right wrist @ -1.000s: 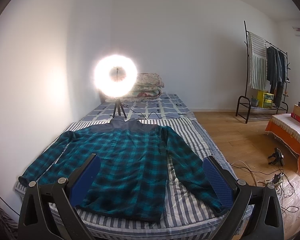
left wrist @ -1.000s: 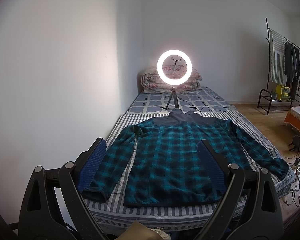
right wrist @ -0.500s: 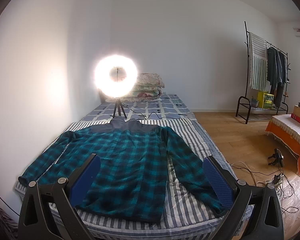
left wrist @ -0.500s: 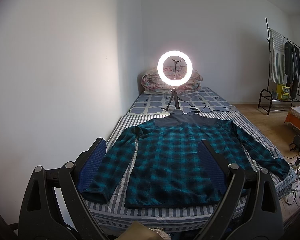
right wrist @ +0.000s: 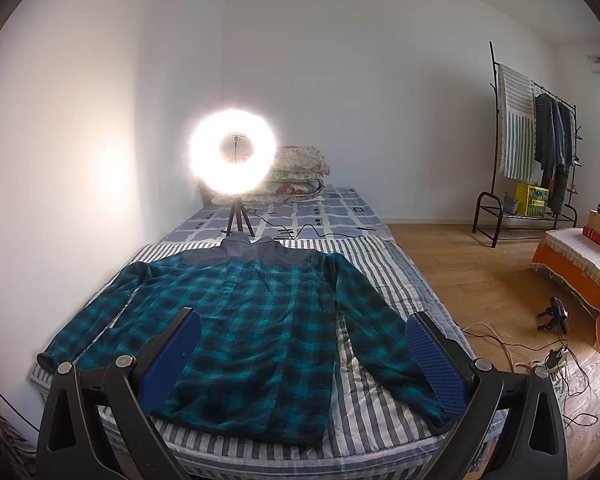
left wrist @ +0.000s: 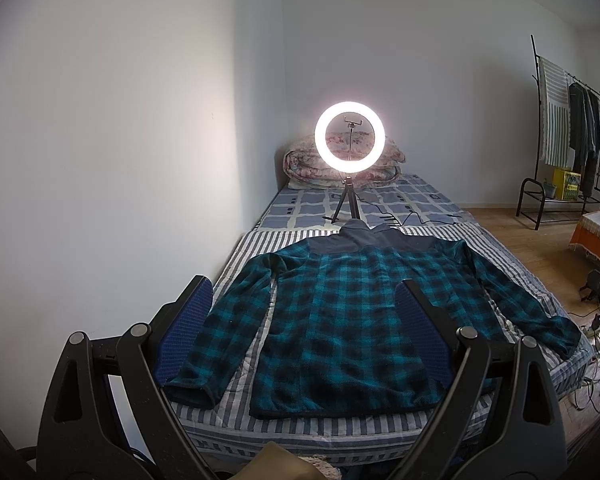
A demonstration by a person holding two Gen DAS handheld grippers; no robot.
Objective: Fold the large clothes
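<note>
Across the middle of both frames, the plaid jacket [left wrist: 352, 320] lies flat on the striped bed [right wrist: 384, 272], sleeves out, nothing folded yet (all steps left). Left gripper [left wrist: 304, 320] and right gripper [right wrist: 304, 340] hover, jaws spread, empty.

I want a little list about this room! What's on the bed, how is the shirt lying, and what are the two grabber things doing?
shirt: teal plaid shirt spread flat, sleeves out, collar toward the lamp
bed: striped bed cover under the shirt
lamp: ring light on a tripod, switched on
behind lamp: folded quilt
left gripper: open, holding nothing
right gripper: open, holding nothing
folding: not started
</note>
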